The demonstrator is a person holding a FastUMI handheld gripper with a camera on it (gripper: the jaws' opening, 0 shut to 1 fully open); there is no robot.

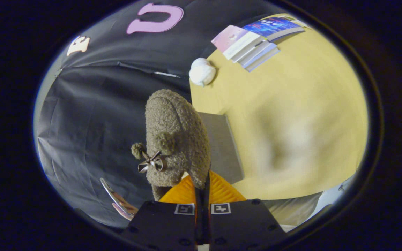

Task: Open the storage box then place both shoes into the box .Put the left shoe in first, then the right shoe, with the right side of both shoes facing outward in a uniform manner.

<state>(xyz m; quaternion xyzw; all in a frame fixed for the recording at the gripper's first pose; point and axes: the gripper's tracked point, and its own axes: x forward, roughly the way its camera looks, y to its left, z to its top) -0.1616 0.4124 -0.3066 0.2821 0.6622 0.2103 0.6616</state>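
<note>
Fuzzy grey-brown bow-trimmed slipper (pixel 175 139) is clamped at its rim between the nearly closed gripper (pixel 202 181) fingers, held above the yellow table (pixel 291 122).

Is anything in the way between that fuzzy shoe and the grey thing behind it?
Nothing visible does. The jaws are shut on the fuzzy shoe, and the grey panel, probably the box, lies right behind it on the yellow table. The books and white bundle sit far beyond, out of the way.
</note>
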